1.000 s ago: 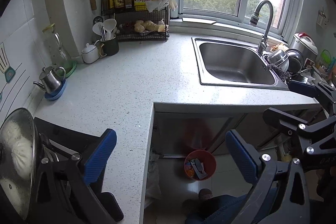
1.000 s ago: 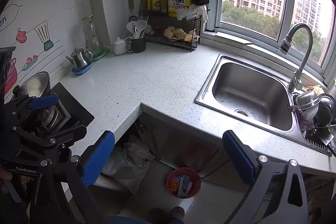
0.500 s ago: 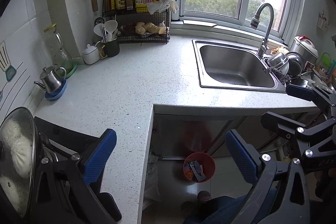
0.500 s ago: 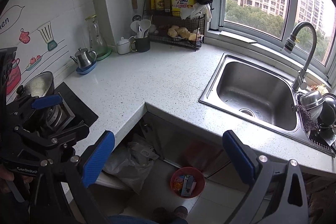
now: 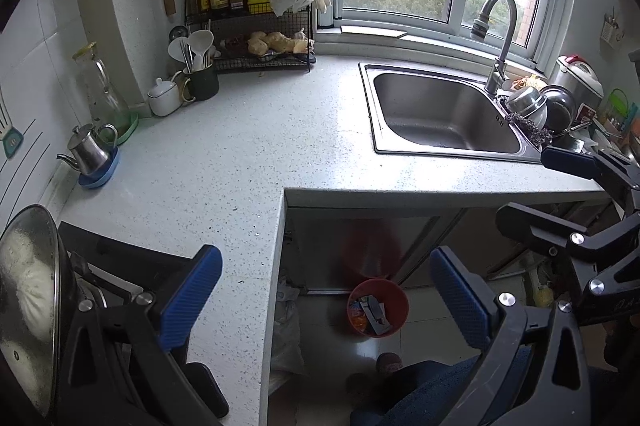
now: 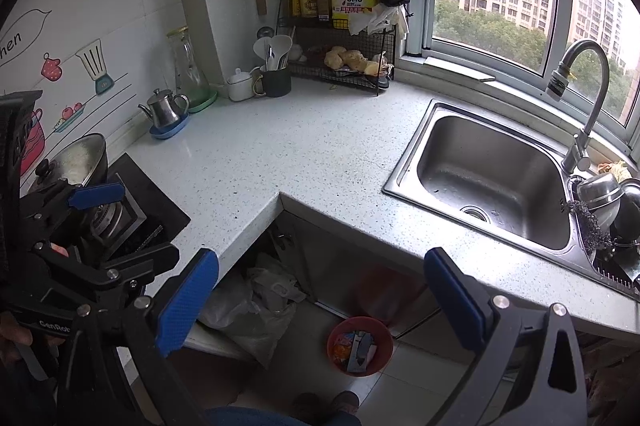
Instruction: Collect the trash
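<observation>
Hovering above the inner corner of the speckled countertop [image 5: 224, 166], the left gripper [image 5: 320, 300] and the right gripper [image 6: 320, 300] both hold their 2 blue-padded jaws wide apart, with nothing between them. The red trash bin [image 5: 378, 307] stands on the floor well below, framed in the gap of each pair of jaws, with wrappers [image 6: 356, 346] inside it. The counter edge runs just left of the bin and above it. A crumpled plastic bag [image 6: 256, 306] lies under the counter to its left. The sink [image 6: 492, 182] sits at right; bare tiled floor surrounds the bin.
</observation>
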The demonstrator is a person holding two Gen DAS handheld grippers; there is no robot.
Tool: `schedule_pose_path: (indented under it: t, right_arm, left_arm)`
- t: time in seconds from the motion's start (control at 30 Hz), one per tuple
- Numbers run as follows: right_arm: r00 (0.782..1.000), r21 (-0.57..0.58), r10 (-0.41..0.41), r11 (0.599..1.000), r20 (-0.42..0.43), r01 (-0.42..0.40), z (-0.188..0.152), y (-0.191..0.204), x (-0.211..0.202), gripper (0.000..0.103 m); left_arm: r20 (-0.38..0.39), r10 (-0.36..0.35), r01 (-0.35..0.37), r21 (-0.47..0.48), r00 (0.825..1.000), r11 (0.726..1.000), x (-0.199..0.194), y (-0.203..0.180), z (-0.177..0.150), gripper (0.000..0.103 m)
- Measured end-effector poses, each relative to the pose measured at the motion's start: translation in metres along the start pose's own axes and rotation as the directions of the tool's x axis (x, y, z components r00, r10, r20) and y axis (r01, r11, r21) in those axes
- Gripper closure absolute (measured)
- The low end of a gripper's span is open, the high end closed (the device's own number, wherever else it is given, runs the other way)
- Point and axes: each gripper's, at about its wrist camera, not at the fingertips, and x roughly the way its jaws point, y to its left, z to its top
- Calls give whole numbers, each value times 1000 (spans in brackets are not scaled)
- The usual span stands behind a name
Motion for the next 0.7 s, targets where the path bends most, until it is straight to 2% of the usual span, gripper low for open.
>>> schedule_pose_path:
  t: [0.23, 0.7]
  right_arm:
    - [1000, 0, -2, 1000, -12, 2, -2, 1, 2, 1]
    - [1000, -1, -2, 1000, -20, 2, -4, 1, 2, 1]
  left_arm:
    - [-1, 48, -48, 6, 999, 999, 0, -3, 0, 0]
    - [13, 51, -51, 10, 999, 999, -5, -1, -2, 0]
